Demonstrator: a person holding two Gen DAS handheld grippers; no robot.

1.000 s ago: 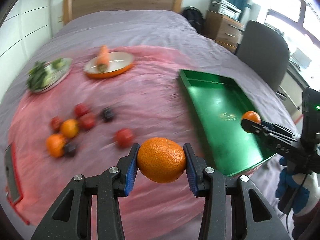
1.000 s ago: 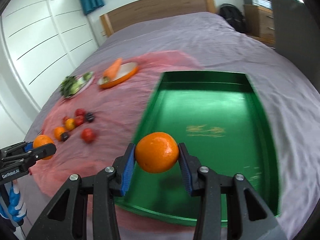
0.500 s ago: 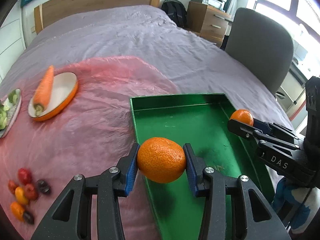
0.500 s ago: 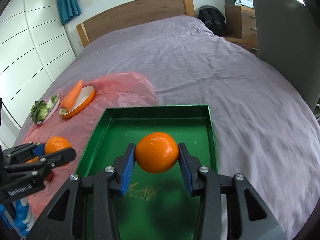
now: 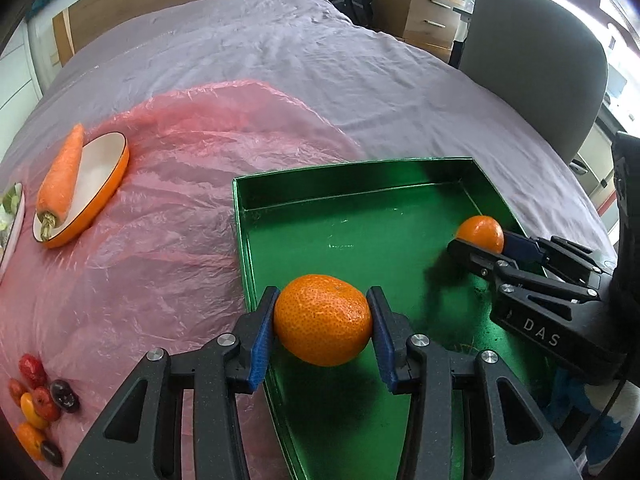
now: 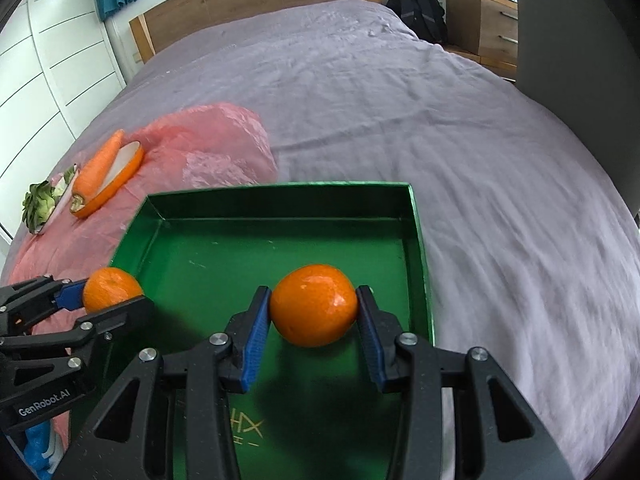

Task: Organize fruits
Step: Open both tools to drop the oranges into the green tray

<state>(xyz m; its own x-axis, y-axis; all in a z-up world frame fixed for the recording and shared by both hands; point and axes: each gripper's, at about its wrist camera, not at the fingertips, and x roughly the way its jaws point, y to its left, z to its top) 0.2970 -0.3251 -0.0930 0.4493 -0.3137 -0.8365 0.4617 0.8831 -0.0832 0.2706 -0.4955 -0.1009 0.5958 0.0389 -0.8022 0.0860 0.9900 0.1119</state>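
Both tongs, each pinching a mandarin, now hang over the green tray (image 5: pixel 360 176).

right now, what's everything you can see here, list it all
oranges: 2, orange, one clamped in each gripper above the tray
tray: 1, green, empty, on the bed
small fruits: a pile, red, orange and dark, on the pink sheet
carrot: 1, orange, lying across the dish
dish: 1, white with orange rim, on the pink sheet
plate of greens: 1, green, beside the dish
pink sheet: 1, spread on the bed
bed: 1, mauve cover, wooden headboard
chair: 1, grey, beside the bed
left gripper: black, blue fingers
right gripper: same
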